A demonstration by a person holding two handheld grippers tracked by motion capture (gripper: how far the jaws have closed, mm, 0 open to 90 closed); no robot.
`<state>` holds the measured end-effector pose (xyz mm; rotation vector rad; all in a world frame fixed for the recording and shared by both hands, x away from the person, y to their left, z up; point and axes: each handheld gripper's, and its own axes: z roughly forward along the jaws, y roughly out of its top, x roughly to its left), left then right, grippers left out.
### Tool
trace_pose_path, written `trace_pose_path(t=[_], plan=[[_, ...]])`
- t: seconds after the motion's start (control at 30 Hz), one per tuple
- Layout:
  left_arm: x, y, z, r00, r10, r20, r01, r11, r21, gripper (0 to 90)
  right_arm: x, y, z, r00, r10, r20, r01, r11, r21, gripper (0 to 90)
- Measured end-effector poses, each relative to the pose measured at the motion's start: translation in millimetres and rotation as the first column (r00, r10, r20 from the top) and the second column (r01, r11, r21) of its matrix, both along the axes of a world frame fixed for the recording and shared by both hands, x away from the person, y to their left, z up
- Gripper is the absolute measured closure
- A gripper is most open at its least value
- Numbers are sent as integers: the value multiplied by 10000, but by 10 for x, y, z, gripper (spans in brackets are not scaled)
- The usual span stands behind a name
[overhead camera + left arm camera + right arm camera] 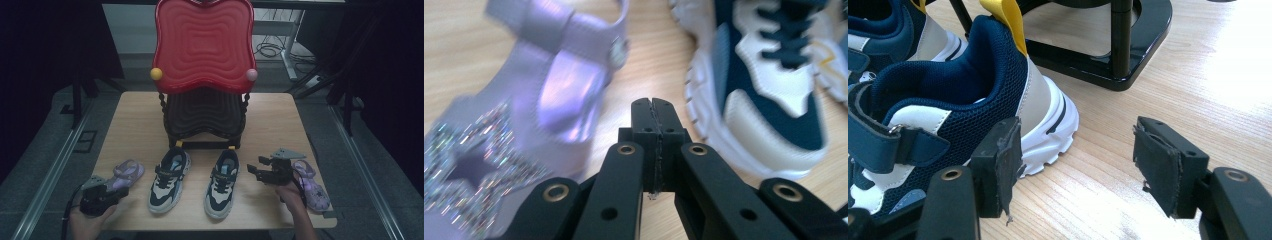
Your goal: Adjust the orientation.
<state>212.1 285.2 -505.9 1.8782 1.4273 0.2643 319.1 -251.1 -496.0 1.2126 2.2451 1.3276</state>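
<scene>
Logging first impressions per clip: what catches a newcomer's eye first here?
A tall red and black shoe rack stands at the back of the wooden table. In front lie two navy sneakers between two purple sandals. The left gripper is shut beside the left sandal; the right gripper is open beside a sneaker's heel.
</scene>
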Motion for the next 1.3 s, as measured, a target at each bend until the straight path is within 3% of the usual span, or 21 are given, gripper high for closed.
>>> trace_pose_path(t=[0.17,0.57,0.87,1.3], plan=[[-80,61,-62,9997,256,-52,-255,9994,236,900,-6,5,-20,10000,-23,-56,22,10000,-33,364],[-231,227,-165,9974,625,-365,-618,9979,200,900,-64,24,-35,9999,58,-107,-59,9999,-95,367],[-242,281,-186,9964,770,-341,-767,9970,89,900,-78,17,-29,10000,26,-91,-28,9998,-189,368],[-297,332,-191,9922,1250,-37,-1247,9913,417,900,-78,0,-39,9996,-194,-203,189,9996,-205,370]])
